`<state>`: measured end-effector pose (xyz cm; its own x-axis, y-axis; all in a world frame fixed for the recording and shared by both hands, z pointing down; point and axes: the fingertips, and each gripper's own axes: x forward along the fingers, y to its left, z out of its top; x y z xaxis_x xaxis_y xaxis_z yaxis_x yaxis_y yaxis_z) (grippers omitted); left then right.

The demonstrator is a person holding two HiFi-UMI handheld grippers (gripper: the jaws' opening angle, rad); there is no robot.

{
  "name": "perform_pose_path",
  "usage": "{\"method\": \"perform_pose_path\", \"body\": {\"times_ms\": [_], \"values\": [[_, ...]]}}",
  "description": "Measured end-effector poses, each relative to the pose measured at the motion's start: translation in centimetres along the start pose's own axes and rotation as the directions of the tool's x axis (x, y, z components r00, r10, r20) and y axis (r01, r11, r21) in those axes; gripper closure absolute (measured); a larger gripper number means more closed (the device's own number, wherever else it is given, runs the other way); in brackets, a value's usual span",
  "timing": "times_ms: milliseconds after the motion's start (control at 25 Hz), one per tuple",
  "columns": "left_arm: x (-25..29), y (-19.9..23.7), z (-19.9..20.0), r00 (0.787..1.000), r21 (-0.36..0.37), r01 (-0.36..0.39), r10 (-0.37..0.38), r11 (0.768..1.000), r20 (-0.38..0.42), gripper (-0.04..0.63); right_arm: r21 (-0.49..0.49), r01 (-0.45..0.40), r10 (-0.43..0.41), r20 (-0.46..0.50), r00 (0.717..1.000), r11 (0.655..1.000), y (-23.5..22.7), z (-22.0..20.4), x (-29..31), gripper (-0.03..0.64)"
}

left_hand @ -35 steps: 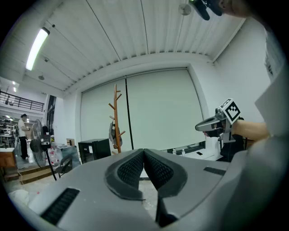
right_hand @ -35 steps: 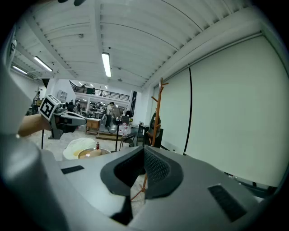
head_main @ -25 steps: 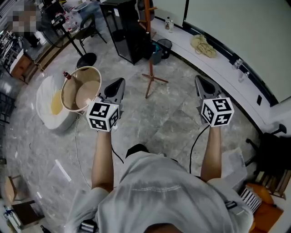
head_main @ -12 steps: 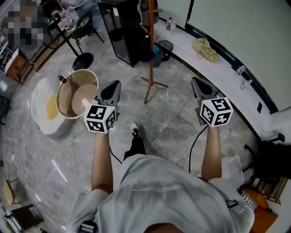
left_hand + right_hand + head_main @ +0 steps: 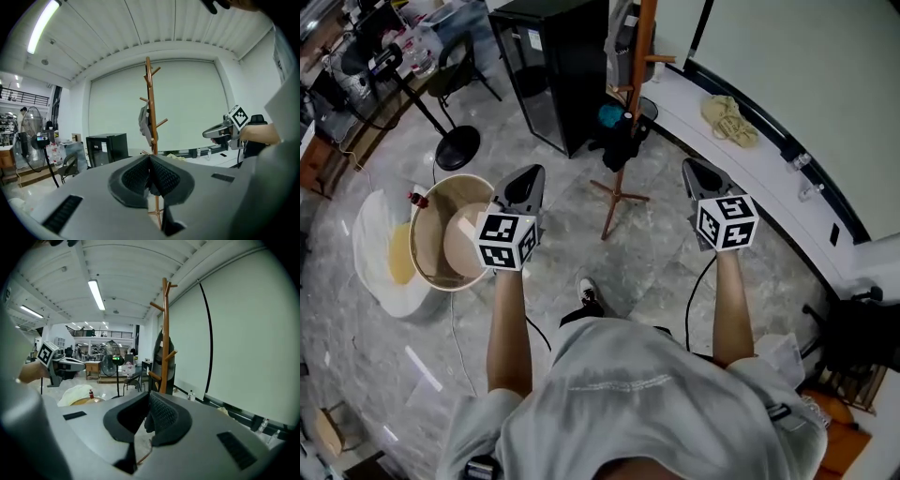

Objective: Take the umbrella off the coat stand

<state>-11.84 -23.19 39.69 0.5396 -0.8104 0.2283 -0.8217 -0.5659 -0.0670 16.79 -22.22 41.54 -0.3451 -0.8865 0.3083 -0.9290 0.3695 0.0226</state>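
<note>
The wooden coat stand (image 5: 641,58) rises from a three-legged base on the stone floor, between and ahead of my two grippers. A dark folded umbrella (image 5: 621,142) hangs low on its pole, with a teal thing beside it. In the left gripper view the umbrella (image 5: 145,123) hangs grey on the stand (image 5: 150,93), still well beyond the jaws. My left gripper (image 5: 528,182) is shut and holds nothing, left of the stand. My right gripper (image 5: 697,172) is shut and holds nothing too, right of the stand. The right gripper view shows the stand (image 5: 165,333) and the umbrella (image 5: 159,363) ahead.
A black cabinet (image 5: 553,66) stands behind the coat stand. A round tan tub (image 5: 450,230) on a white bag (image 5: 375,258) lies close to the left gripper. A fan's base (image 5: 456,146) is further left. A white ledge (image 5: 769,155) with a rope bundle runs along the right wall.
The person has walked forward. Both grippers have come closer to the coat stand, which now looms larger at the top centre. Both jaws stay shut.
</note>
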Motion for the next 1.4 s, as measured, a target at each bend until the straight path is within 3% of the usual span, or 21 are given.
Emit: {"method": "perform_pose_path", "body": {"times_ms": [400,560,680,960,1160,1200,1320,1400], "values": [[5.0,9.6,-6.2,0.992,-0.101,-0.024,0.012,0.995,-0.127,0.578,0.170,-0.021,0.057,-0.210,0.976,0.985,-0.2,-6.5,16.9,0.279],[6.2,10.1,-9.1,0.982,-0.130,-0.042,0.016,0.991,-0.188,0.578,0.302,0.014,0.072,-0.271,0.960,0.953,-0.7,-11.2,22.7,0.217],[6.9,9.8,-10.8,0.973,-0.150,-0.051,0.015,0.987,-0.228,0.578,0.315,0.045,0.067,-0.338,0.939,0.948,-1.2,-14.9,26.6,0.187],[7.7,8.4,-14.8,0.946,-0.182,-0.085,0.022,0.980,-0.323,0.578,0.296,0.070,0.060,-0.408,0.911,0.953,-1.8,-19.5,32.7,0.179],[7.8,7.6,-16.3,0.933,-0.184,-0.083,0.011,0.979,-0.359,0.578,0.326,0.057,0.080,-0.392,0.917,0.943,-1.5,-20.6,34.1,0.181],[7.8,7.6,-16.4,0.933,-0.186,-0.084,0.012,0.979,-0.360,0.578,0.330,0.052,0.085,-0.390,0.917,0.943,-1.5,-20.6,34.2,0.192],[7.9,7.7,-16.5,0.934,-0.188,-0.084,0.012,0.979,-0.357,0.578,0.326,0.033,0.102,-0.387,0.916,0.945,-1.3,-20.2,33.8,0.312],[8.0,7.7,-16.5,0.936,-0.188,-0.079,0.008,0.979,-0.353,0.578,0.298,0.009,0.112,-0.388,0.915,0.955,-0.9,-19.8,33.1,0.322]]}}
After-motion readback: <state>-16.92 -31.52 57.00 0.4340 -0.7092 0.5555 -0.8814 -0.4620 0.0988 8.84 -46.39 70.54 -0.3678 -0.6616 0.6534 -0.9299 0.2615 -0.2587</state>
